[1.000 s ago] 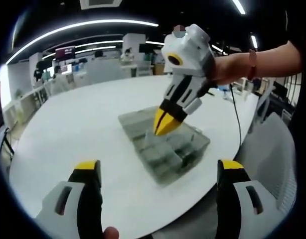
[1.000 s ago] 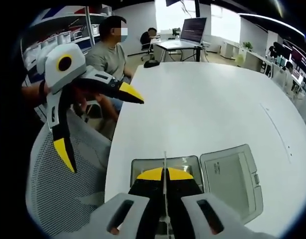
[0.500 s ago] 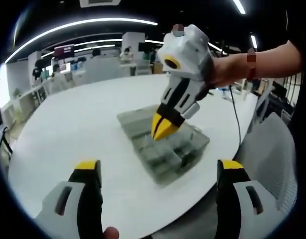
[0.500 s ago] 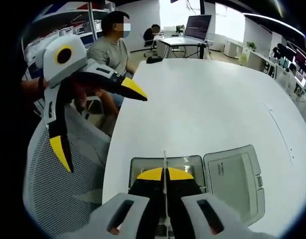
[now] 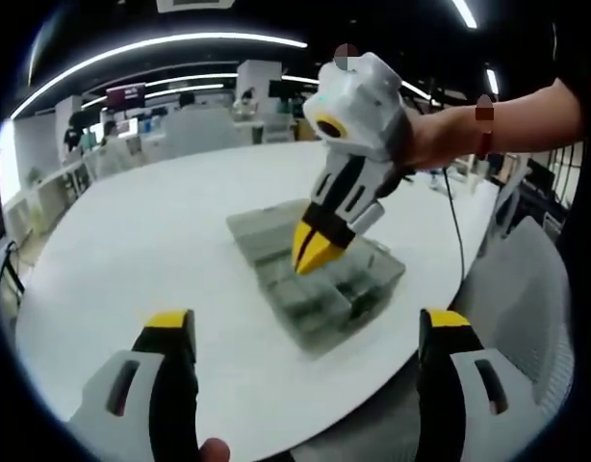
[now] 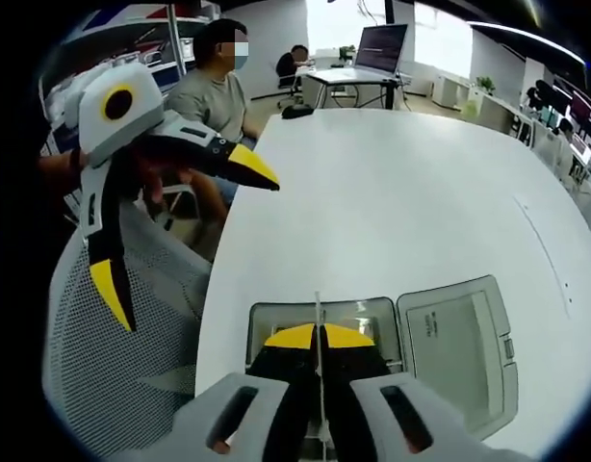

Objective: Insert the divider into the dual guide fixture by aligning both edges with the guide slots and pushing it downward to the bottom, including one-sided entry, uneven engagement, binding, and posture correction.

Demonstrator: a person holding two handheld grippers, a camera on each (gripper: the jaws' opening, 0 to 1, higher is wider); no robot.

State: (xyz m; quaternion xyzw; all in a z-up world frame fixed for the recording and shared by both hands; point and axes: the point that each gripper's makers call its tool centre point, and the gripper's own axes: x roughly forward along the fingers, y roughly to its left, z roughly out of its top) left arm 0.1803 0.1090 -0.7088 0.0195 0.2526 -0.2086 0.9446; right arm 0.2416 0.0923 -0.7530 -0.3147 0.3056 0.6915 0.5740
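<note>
A clear compartment box (image 5: pixel 339 289) lies on the white table (image 5: pixel 132 231), its lid (image 6: pixel 459 351) swung open to the side. My right gripper (image 6: pixel 316 339) is shut on a thin clear divider (image 6: pixel 317 310), seen edge-on just above the box's tray (image 6: pixel 276 318). In the left gripper view, the right gripper (image 5: pixel 313 258) points steeply down with its yellow tips at the box's compartments. My left gripper (image 5: pixel 307 325) is open with nothing between its jaws and hangs back from the box at the table's near edge. In the right gripper view the left gripper (image 6: pixel 180 236) is off the table's left edge.
A grey mesh chair (image 6: pixel 113 366) stands under the left gripper beside the table. A person (image 6: pixel 214 96) sits at the table's far left corner. A second mesh chair (image 5: pixel 526 289) is at the right. The table's wide far half is bare.
The right gripper has dipped slightly lower and leftward onto the box with the divider. The left gripper has stayed open and nearly still.
</note>
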